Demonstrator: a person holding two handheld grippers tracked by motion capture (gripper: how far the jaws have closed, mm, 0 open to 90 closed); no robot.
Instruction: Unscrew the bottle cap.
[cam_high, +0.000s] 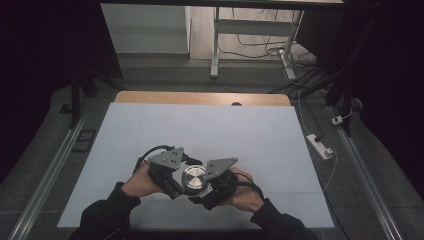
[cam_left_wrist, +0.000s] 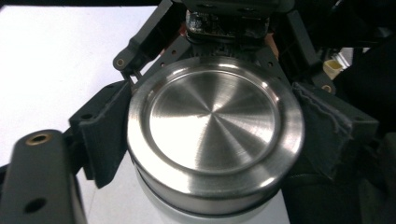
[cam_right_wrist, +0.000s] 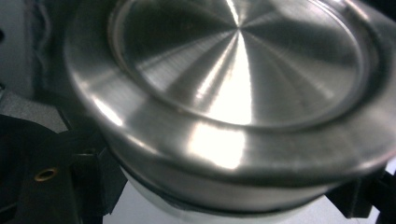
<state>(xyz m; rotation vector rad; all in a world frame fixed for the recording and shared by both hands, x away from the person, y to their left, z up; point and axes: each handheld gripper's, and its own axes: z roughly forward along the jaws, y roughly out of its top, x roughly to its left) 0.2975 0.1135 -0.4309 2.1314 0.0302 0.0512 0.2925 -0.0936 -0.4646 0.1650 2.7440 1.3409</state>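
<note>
Both tongs (cam_high: 186, 181) (cam_high: 204, 186) grip upright steel-lidded container (cam_high: 194, 177), lid facing up.

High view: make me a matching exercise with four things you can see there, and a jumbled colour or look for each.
Things:
1 lid
2 sheet
3 table edge
4 power strip

Looks:
A wide, pale blue
B small, white
C shiny silver
D wood brown

Pairs: 1-C, 2-A, 3-D, 4-B

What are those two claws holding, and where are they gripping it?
A white bottle with a steel lid. The left gripper pinches the lid's rim; the right gripper seems clamped on the body just below.
</note>
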